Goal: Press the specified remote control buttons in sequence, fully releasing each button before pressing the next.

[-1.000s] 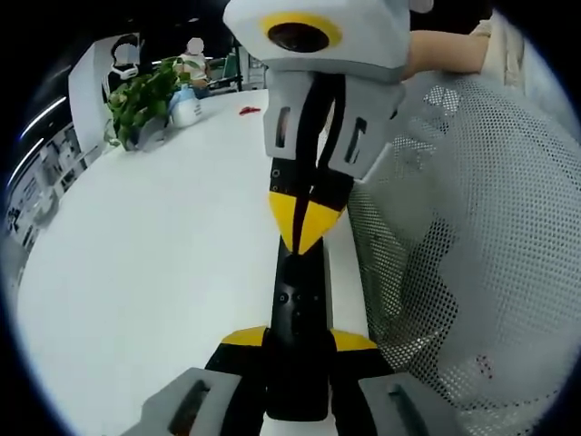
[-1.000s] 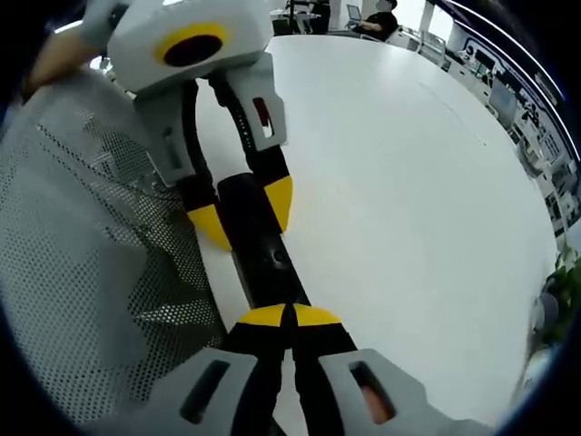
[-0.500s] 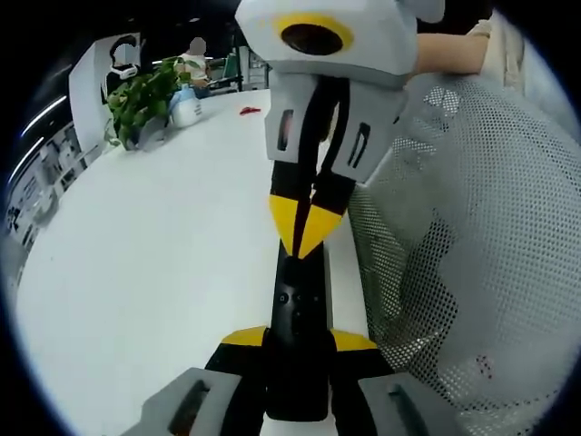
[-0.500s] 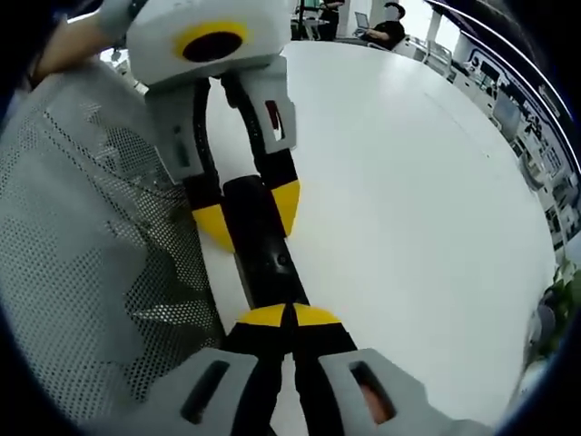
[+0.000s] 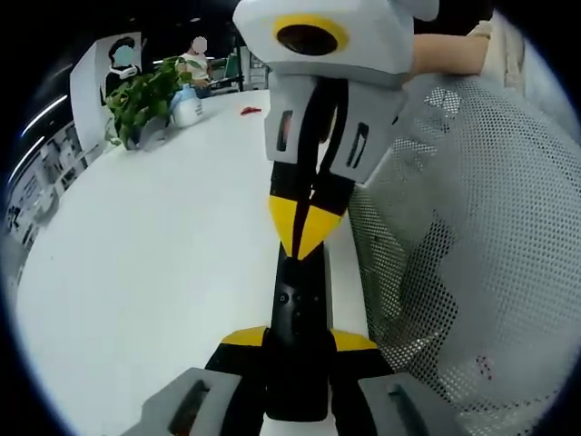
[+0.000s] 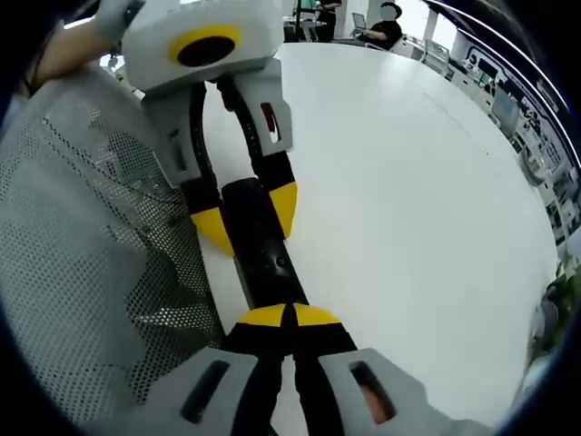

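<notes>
- The left gripper [image 5: 298, 341] has its two yellow-tipped jaws closed on the near end of the remote [image 5: 297, 309]. It holds the remote by its sides so it cannot slip.
- The right gripper [image 5: 306, 238] comes from the other way. Its jaws are pressed together into one point. They hold nothing.
- That point sits down on the top of the remote, close to a small button. I think it is used like a finger, to push the button. I cannot tell if the button is really pushed in right now.
- In the right gripper view, the right gripper [image 6: 289, 316] has its tips together on the remote [image 6: 263, 247], and the left gripper [image 6: 245, 213] hugs the far end from both sides.
- The remote is long, thin and black. It lies along the edge of the white table [image 5: 154, 263], between the two grippers.
- Just beside it is a grey mesh [image 5: 463, 236] full of little holes. It looks like a chair back.
- Far away on the table stand a green plant [image 5: 143, 98] and a small red thing [image 5: 249, 111].
- A bare arm [image 5: 449, 52] shows behind the right gripper.
</notes>
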